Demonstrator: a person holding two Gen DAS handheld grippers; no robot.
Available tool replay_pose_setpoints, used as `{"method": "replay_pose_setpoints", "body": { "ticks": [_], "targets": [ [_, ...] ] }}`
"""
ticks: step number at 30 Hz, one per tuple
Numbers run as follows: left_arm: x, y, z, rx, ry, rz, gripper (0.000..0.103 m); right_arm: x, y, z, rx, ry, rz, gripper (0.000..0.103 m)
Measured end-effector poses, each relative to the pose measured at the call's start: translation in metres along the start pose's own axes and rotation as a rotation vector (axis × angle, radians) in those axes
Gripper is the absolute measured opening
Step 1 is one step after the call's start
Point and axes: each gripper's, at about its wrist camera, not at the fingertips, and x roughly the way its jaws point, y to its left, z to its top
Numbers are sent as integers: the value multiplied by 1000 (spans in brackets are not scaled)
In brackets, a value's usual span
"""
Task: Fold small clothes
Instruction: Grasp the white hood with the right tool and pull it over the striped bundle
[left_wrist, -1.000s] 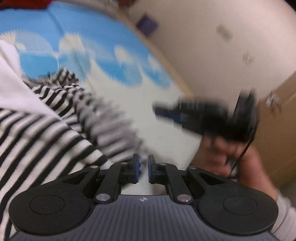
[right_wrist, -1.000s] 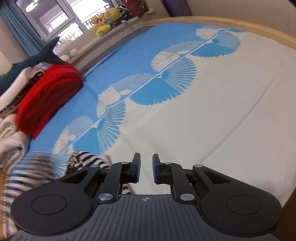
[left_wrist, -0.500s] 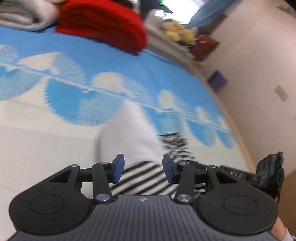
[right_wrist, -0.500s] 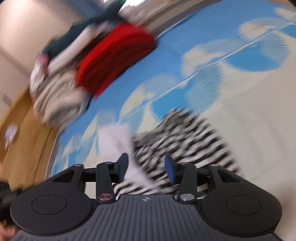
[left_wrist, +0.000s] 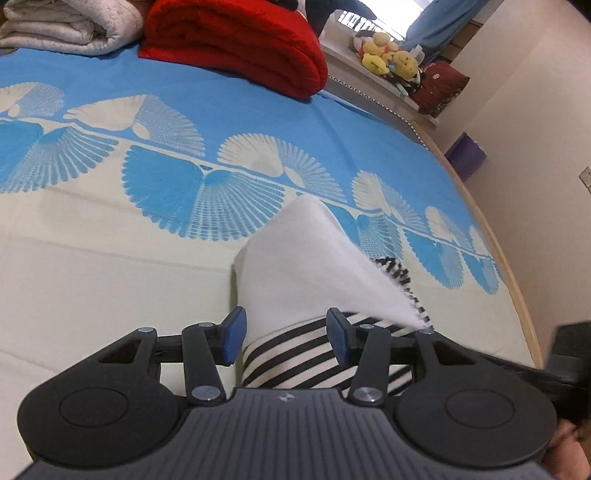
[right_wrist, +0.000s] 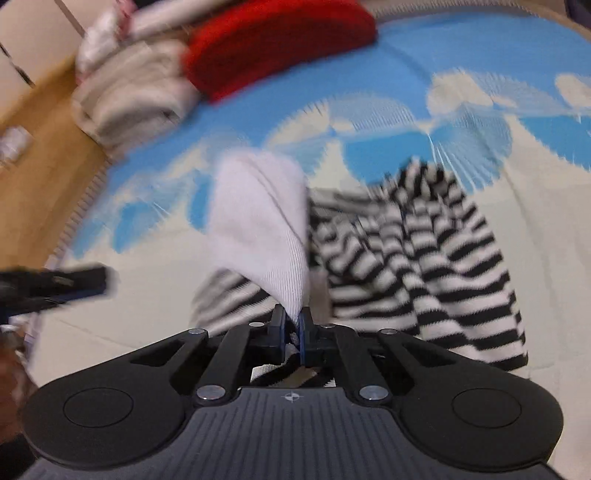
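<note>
A small black-and-white striped garment (right_wrist: 424, 258) with a plain white part (right_wrist: 258, 221) lies on the blue and cream bedspread (right_wrist: 535, 221). My right gripper (right_wrist: 291, 328) is shut on the garment's white edge and lifts it into a peak. In the left wrist view the same garment (left_wrist: 295, 354) lies between and below the open jaws of my left gripper (left_wrist: 284, 336), its white part (left_wrist: 306, 266) pulled up to the right. The right gripper's body (left_wrist: 535, 365) shows at that view's right edge.
A folded red blanket (left_wrist: 236, 40) and a folded pale quilt (left_wrist: 62, 26) lie at the far side of the bed. Plush toys (left_wrist: 388, 61) sit on a ledge by the window. The bed's wooden rim (left_wrist: 491, 236) curves along the right, beside a wall.
Both grippers swung from facing away to over the garment. The left gripper opened. The right gripper opened, then shut on the white edge and raised it.
</note>
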Motion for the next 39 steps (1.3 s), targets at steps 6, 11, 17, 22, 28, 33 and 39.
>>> {"method": "replay_pose_setpoints", "body": {
  "ticks": [6, 11, 17, 22, 28, 33, 39],
  "targets": [
    [22, -42, -7, 41, 9, -46, 66, -88, -32, -5, 69, -208, 91, 5],
    [48, -79, -17, 114, 60, -79, 76, -124, -73, -17, 139, -214, -6, 5],
    [81, -97, -37, 260, 175, 26, 83, -96, -97, -26, 179, -32, -149, 5],
    [115, -80, -49, 238, 271, 128, 92, -36, -95, -25, 129, 161, -282, 5],
    [119, -49, -27, -33, 239, 15, 93, -4, -80, -26, 43, 236, -381, 5],
    [145, -19, -14, -294, 208, -58, 93, -8, -83, -26, 64, 224, -367, 5],
    [178, -12, -20, -344, 239, -97, 81, -13, -90, -26, 96, 208, -351, 5]
  ]
}}
